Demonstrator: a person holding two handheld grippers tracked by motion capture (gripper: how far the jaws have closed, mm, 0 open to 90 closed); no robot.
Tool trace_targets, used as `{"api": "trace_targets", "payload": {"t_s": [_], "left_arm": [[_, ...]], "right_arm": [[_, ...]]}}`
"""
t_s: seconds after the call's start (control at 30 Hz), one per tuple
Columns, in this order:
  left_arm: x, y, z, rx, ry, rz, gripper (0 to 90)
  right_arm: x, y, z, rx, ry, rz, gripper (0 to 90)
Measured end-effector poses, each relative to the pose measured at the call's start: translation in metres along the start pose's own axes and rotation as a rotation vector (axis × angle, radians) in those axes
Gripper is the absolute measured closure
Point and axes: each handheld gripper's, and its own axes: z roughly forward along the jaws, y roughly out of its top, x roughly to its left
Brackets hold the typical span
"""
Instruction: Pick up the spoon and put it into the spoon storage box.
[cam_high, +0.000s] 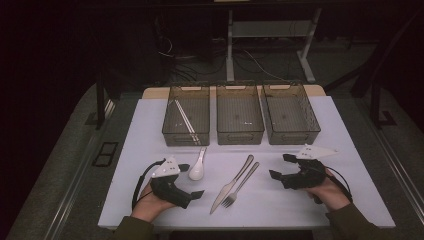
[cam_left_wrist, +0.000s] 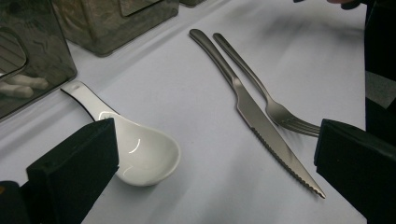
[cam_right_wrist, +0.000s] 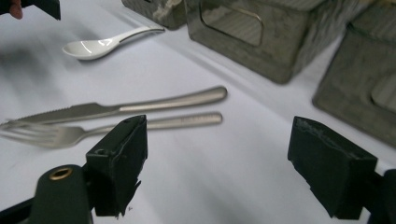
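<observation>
Both tongs gape empty over the bench (cam_high: 150, 150): left tongs (cam_high: 192, 181) beside the spoon (cam_high: 197, 168), right tongs (cam_high: 280, 167) facing knife (cam_high: 231, 183) and fork (cam_high: 241, 184), likely for sorting into bins (cam_high: 240, 134).

A white-covered bench (cam_high: 150, 145) is seen, a wooden edge exposed at its far side. Three dark translucent bins are set in a row along the far part: left bin (cam_high: 186, 116), middle bin (cam_high: 239, 114), right bin (cam_high: 291, 114). A white ceramic soup spoon (cam_high: 197, 167) is laid just before the left bin. A steel knife (cam_high: 231, 183) and fork (cam_high: 241, 186) are laid side by side near the centre, handles nearly touching, pointed toward the bins.
</observation>
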Motion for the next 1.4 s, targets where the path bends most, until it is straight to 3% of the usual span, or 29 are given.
{"api": "trace_targets", "payload": {"t_s": [0.3,0.43,0.57,0.67,0.87,1.03,1.17,1.27,1.37,1.4], "left_arm": [[0.002,0.001,0.0,0.01,0.028,-0.011,0.0],[0.004,0.002,-0.004,0.012,0.05,-0.007,5.2],[0.008,0.005,-0.006,0.017,0.074,-0.01,16.0],[0.013,0.01,-0.007,0.021,0.08,-0.008,30.9],[0.036,0.017,0.001,0.032,0.145,-0.031,65.6],[0.055,0.023,0.012,0.054,0.192,-0.042,88.8],[0.067,0.028,0.025,0.073,0.217,-0.06,89.1],[0.071,0.029,0.038,0.092,0.235,-0.051,89.1],[0.075,0.028,0.05,0.139,0.275,-0.043,89.1],[0.076,0.027,0.053,0.132,0.277,-0.058,89.1]], "right_arm": [[-0.009,-0.032,-0.023,-0.032,-0.002,0.015,19.9],[-0.011,-0.038,-0.032,-0.045,-0.011,0.008,19.9],[-0.012,-0.044,-0.038,-0.053,-0.015,0.014,19.9],[-0.012,-0.047,-0.04,-0.043,-0.012,0.005,19.9],[-0.011,-0.046,-0.039,-0.047,-0.013,0.012,19.8],[-0.012,-0.046,-0.038,-0.044,-0.018,0.015,19.8],[-0.012,-0.046,-0.039,-0.041,-0.016,0.01,19.8],[-0.012,-0.046,-0.038,-0.044,-0.013,0.014,19.8],[-0.011,-0.046,-0.038,-0.038,-0.011,0.01,19.8],[-0.011,-0.046,-0.038,-0.038,-0.011,0.009,19.8]]}}
